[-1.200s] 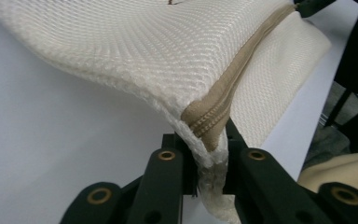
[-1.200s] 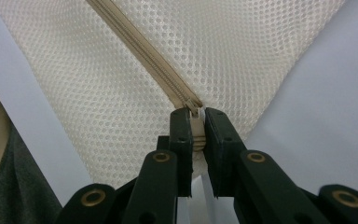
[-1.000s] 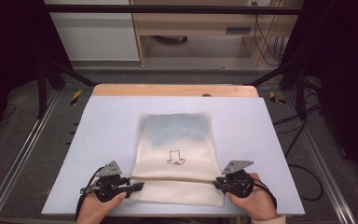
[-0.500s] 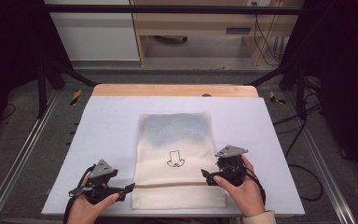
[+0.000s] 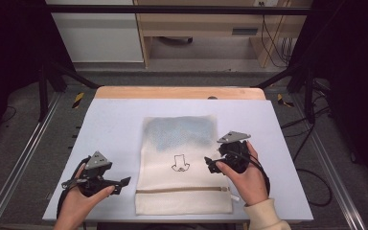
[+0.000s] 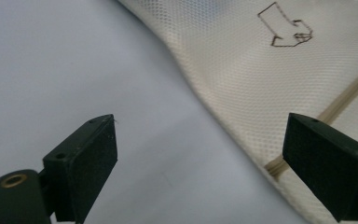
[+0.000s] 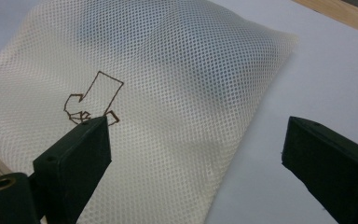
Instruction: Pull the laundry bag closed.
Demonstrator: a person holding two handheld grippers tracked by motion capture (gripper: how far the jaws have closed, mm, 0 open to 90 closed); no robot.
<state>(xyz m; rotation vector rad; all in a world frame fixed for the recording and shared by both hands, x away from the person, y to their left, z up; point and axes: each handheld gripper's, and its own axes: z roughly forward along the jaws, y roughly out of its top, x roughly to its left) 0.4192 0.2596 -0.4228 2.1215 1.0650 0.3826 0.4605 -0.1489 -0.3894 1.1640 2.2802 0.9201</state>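
Table (image 5: 115, 124) fills middle of frame. Mesh bag (image 5: 182, 163) lies flat at lower centre, zipper near bottom edge. Right gripper (image 5: 213, 166) at bag's right edge, left gripper (image 5: 124, 182) just left of bag. Both jaws just opened wide, nothing between.

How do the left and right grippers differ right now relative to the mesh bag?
The left gripper sits off the mesh bag, over bare table beside its zipper end; the right gripper hovers over the bag's right edge, farther up near the drawn mark. The left gripper points across toward the bag; the right gripper angles over it. Both have just been opening, with nothing between their fingers.
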